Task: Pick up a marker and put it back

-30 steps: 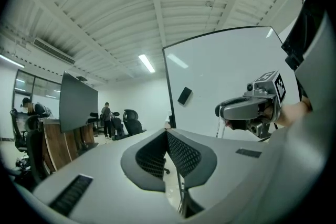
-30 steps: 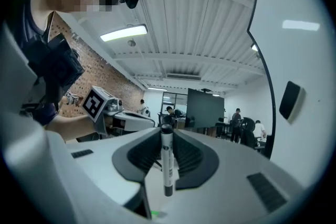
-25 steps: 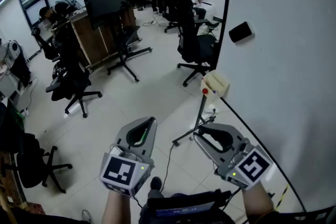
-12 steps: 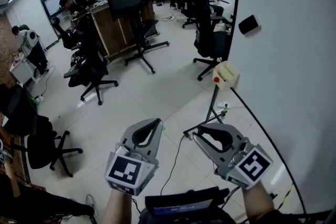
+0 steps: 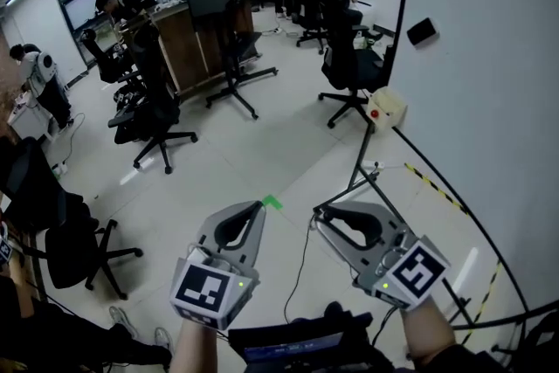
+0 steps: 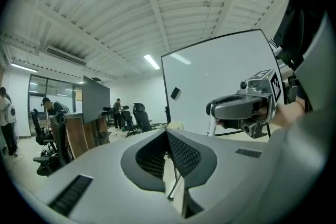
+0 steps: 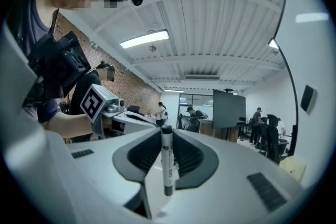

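Office backdrop: right gripper (image 7: pixel 163 135) jaws clamp marker (image 7: pixel 167 162) upright.

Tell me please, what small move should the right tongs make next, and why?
Probably keep the right tongs shut and carry them toward the whiteboard on the right. They grip the marker upright, above open floor, and no tray for it shows, so opening here would likely drop it.
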Tool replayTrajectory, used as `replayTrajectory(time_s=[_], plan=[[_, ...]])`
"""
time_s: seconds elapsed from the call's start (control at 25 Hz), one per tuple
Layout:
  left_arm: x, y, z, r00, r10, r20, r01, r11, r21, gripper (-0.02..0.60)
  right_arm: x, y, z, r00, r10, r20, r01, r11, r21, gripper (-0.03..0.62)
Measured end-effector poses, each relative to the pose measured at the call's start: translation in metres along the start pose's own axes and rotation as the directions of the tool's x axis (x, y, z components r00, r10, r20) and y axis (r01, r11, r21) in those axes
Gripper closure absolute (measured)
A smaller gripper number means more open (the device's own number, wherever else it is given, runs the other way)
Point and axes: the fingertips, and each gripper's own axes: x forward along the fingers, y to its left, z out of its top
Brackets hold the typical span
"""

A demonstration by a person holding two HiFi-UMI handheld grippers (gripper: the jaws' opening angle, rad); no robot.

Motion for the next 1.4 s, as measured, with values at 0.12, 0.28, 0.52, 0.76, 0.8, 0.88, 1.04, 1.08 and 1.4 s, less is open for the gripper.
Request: replayTrajectory(time_s=[0.12, 0.28, 0.52, 0.76, 0.8, 0.88, 1.04, 1.08, 1.4], plan=[[-0.032, 0.006, -0.015, 0.999, -0.036, 0.008, 0.036, 0.999, -0.025, 0.581, 0.005, 0.034, 0.0, 0.998, -0.053, -0.02, 0.052, 0.999, -0.003, 0.505], [-0.061, 0.014, -0.025, 0.996, -0.085, 0.031, 0.086, 0.995, -0.048, 0.581, 0.01, 0.068, 0.008, 0.992, -0.115, -0.045, 0.114, 0.993, -0.025, 0.505], [-0.078, -0.018, -0.012, 0.986, -0.154, 0.059, 0.156, 0.987, -0.034, 0.581, -0.018, 0.094, 0.02, 0.983, -0.171, -0.064, 0.169, 0.985, -0.043, 0.505], [-0.08, -0.067, -0.003, 0.986, -0.156, 0.057, 0.158, 0.987, -0.033, 0.581, -0.071, 0.097, 0.023, 0.984, -0.174, -0.036, 0.173, 0.984, -0.041, 0.505], [-0.078, -0.078, -0.001, 0.987, -0.151, 0.054, 0.153, 0.988, -0.032, 0.581, -0.083, 0.096, 0.023, 0.985, -0.17, -0.031, 0.168, 0.985, -0.033, 0.505], [-0.073, -0.107, 0.004, 0.989, -0.14, 0.054, 0.141, 0.989, -0.031, 0.581, -0.11, 0.096, 0.023, 0.988, -0.154, -0.02, 0.153, 0.988, -0.022, 0.505], [-0.071, -0.165, 0.007, 0.993, -0.098, 0.061, 0.1, 0.994, -0.043, 0.581, -0.164, 0.106, 0.002, 0.991, -0.114, -0.068, 0.111, 0.992, -0.056, 0.505], [-0.073, -0.174, 0.007, 0.995, -0.081, 0.058, 0.083, 0.996, -0.039, 0.581, -0.173, 0.109, -0.002, 0.993, -0.098, -0.068, 0.095, 0.994, -0.049, 0.505], [-0.094, -0.225, 0.004, 1.0, 0.028, -0.009, -0.029, 0.999, -0.023, 0.581, -0.22, 0.115, -0.005, 0.999, 0.026, -0.036, -0.026, 1.0, 0.003, 0.505]])
